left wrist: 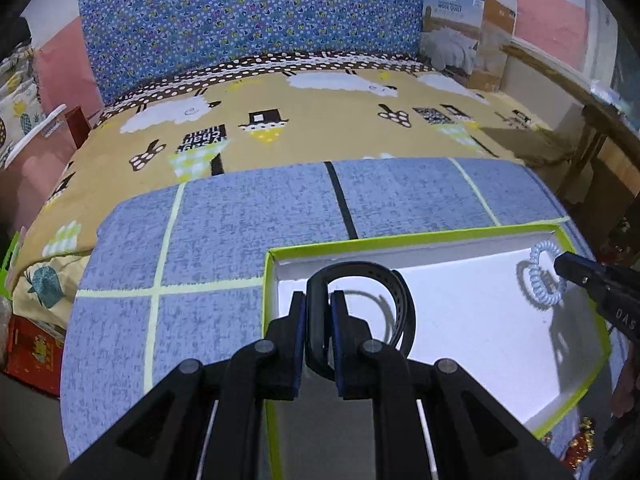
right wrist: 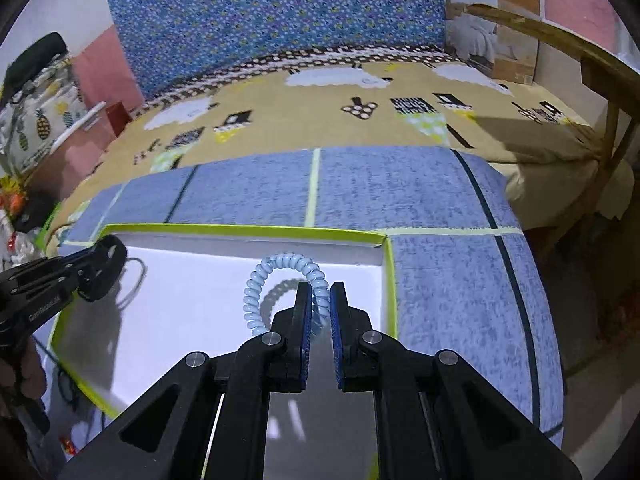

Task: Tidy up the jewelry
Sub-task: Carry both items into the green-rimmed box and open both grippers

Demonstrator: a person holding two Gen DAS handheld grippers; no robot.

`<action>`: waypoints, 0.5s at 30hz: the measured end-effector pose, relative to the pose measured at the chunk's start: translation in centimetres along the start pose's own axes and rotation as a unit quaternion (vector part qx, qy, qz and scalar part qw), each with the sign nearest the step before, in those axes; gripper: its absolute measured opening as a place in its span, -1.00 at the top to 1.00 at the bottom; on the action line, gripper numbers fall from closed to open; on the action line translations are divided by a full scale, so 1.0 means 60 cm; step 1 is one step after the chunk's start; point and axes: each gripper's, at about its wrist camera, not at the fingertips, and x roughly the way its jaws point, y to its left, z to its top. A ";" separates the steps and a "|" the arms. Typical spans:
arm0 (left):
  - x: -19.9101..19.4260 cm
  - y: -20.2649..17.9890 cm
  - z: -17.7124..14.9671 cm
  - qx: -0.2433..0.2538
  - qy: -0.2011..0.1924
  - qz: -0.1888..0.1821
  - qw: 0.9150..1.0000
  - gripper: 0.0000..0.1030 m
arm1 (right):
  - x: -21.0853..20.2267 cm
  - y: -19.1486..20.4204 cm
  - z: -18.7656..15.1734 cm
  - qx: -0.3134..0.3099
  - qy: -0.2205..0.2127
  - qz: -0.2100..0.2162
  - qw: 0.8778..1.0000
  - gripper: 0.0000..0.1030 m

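Left gripper (left wrist: 319, 304) pinches the black perforated rubber strap (left wrist: 362, 280) at frame centre. Right gripper (right wrist: 321, 300) pinches the pale-blue coiled plastic bracelet (right wrist: 256, 292). Both hang over the white, green-rimmed shallow box (right wrist: 240, 231), likely for dropping the 2 pieces inside.

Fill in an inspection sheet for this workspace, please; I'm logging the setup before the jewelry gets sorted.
Surface: blue woven cloth with pale grid lines over a cushion on a bed.
Job's things: black perforated strap band and light blue spiral coil bracelet, both above the white-lined shallow box with lime green rim.
Clutter: nothing seen on the cloth.
Grippers: left claw shut on the band; right claw shut on the coil.
Cables: nothing seen.
Surroundings: yellow sheep-print bedsheet, blue floral headboard, wool quilt carton, wooden rail.
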 end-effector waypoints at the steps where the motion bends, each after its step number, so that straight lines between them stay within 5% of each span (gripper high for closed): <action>1: 0.004 -0.001 0.000 0.000 0.003 0.002 1.000 0.75 | 0.007 -0.002 0.001 0.001 0.006 -0.003 1.000 0.82; 9: 0.020 -0.004 -0.002 0.000 0.015 0.002 1.000 0.74 | 0.024 -0.012 0.000 0.009 0.022 0.000 1.000 0.82; 15: -0.010 0.003 -0.011 -0.004 -0.002 -0.018 1.000 0.31 | -0.013 -0.009 -0.008 0.013 -0.007 0.013 1.000 0.69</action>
